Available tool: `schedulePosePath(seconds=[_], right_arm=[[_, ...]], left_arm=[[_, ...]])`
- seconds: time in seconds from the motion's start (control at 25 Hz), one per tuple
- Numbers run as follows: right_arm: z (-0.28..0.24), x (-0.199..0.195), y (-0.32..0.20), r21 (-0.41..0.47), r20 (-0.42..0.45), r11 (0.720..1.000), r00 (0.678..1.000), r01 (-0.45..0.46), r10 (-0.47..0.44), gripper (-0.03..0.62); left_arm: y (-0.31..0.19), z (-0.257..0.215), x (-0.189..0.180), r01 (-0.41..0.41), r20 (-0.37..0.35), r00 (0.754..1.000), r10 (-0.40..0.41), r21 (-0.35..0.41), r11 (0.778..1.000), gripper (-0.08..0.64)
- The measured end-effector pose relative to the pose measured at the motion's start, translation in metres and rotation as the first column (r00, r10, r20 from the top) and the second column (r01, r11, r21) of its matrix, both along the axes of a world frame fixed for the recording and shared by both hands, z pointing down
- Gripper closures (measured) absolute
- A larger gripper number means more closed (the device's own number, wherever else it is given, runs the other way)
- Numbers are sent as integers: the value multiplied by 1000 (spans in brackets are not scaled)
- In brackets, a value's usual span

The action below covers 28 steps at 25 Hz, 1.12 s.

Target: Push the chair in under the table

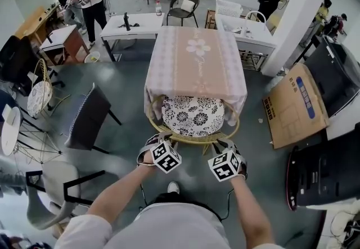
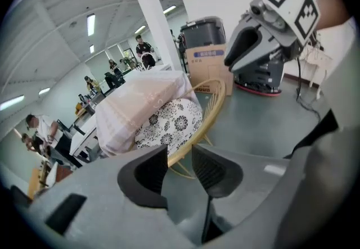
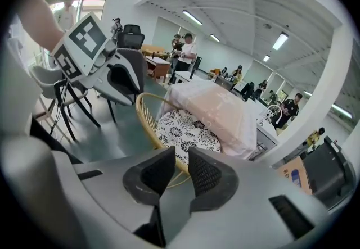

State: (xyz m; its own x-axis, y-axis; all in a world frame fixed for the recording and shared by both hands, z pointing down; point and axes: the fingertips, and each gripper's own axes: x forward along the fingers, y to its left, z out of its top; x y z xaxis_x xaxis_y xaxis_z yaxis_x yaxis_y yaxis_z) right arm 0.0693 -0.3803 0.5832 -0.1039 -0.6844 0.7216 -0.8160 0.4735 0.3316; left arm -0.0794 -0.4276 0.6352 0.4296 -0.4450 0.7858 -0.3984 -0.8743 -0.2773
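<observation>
Chair's in, and both jaws are empty!
The chair [image 1: 193, 117] sits tucked under the counter [image 1: 194, 45]. The left hand-held gripper [image 2: 179, 158] and right hand-held gripper [image 3: 181, 159] hang released near its back, so the pushing looks done.

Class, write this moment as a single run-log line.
chair: partly under table | left gripper: open, no grip | right gripper: open, no grip | both: behind chair back

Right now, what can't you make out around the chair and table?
Table legs: every view, the tablecloth drapes over them.
Rattan chair seat front: head view, tucked under that cloth.
Left gripper, right gripper touching chair rim or not: head view, marker cubes cover the jaws.
</observation>
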Motion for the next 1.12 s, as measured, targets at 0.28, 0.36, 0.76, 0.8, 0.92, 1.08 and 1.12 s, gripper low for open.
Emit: schedulePosePath(seconds=[0.28, 0.36, 0.76, 0.8, 0.92, 1.08, 1.12], right_arm=[[-46, -9, 19, 88, 234, 991, 969, -101, 78, 549], [-59, -9, 26, 119, 274, 986, 959, -114, 77, 554], [-114, -10, 68, 193, 503, 967, 863, -165, 47, 583], [-117, -11, 72, 196, 516, 967, 856, -164, 41, 585], [-120, -14, 86, 192, 544, 969, 839, -154, 26, 589], [-125, -19, 101, 188, 576, 971, 818, -144, 10, 589], [-125, -19, 104, 191, 579, 971, 816, -142, 6, 589]], left_arm=[[36, -68, 45, 103, -318, 940, -126, -87, 991, 425], [47, -87, 58, 121, -383, 912, -147, -91, 988, 434], [106, -140, 91, 199, -549, 802, -236, -127, 972, 491], [111, -143, 92, 211, -560, 791, -246, -128, 969, 500], [126, -153, 93, 239, -585, 767, -265, -123, 963, 529], [141, -159, 94, 257, -604, 748, -276, -121, 959, 552], [144, -160, 94, 258, -606, 745, -278, -122, 958, 552]])
